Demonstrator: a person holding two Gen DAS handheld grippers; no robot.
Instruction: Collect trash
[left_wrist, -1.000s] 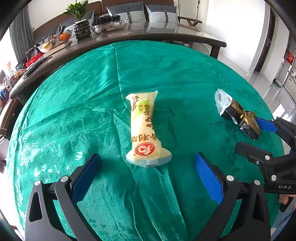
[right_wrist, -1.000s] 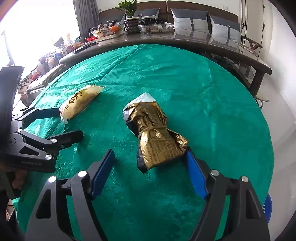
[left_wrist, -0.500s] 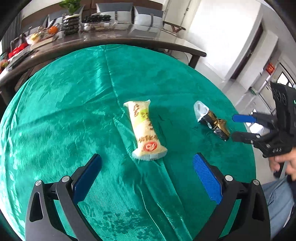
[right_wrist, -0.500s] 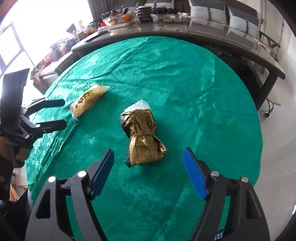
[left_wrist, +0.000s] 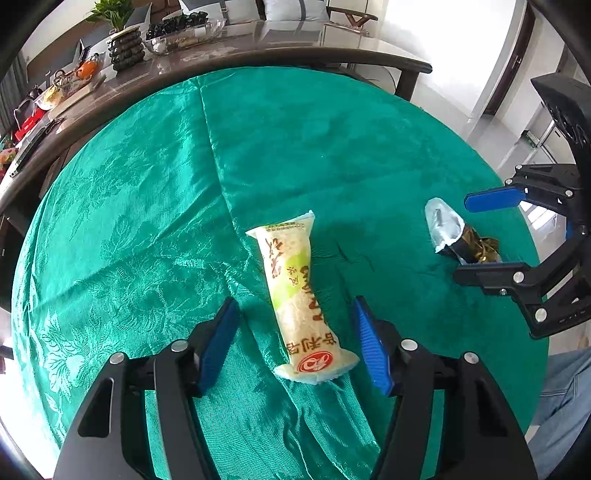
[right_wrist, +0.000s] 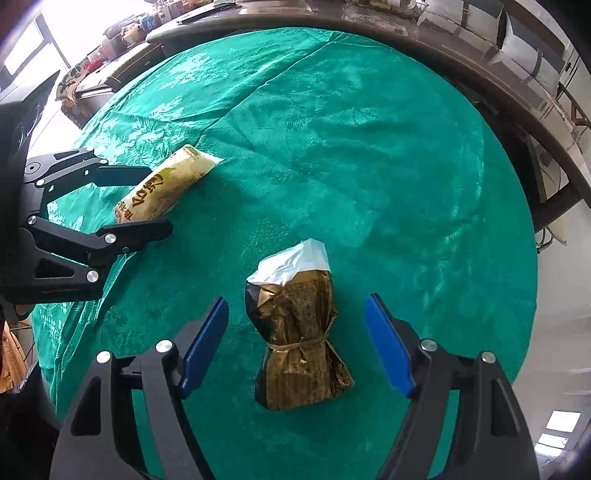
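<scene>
A long pale-yellow snack wrapper lies on the green tablecloth. Its near half sits between the blue pads of my left gripper, whose jaws are closing; gaps show on both sides and the pads do not touch it. A crumpled gold-and-black wrapper with a silver end lies between the pads of my right gripper, also closing and clear of it on both sides. Each view shows the other gripper beside its wrapper: the right gripper around the gold wrapper, the left gripper around the yellow wrapper.
Behind the round table runs a long dark table with a potted plant, a glass bowl and small clutter. A person's jeans show past the cloth's right edge. Bright floor lies to the right.
Both grippers have come forward and down over their wrappers, so each wrapper now lies between the pads. Both pairs of jaws have narrowed. The wrappers have not shifted on the cloth.
</scene>
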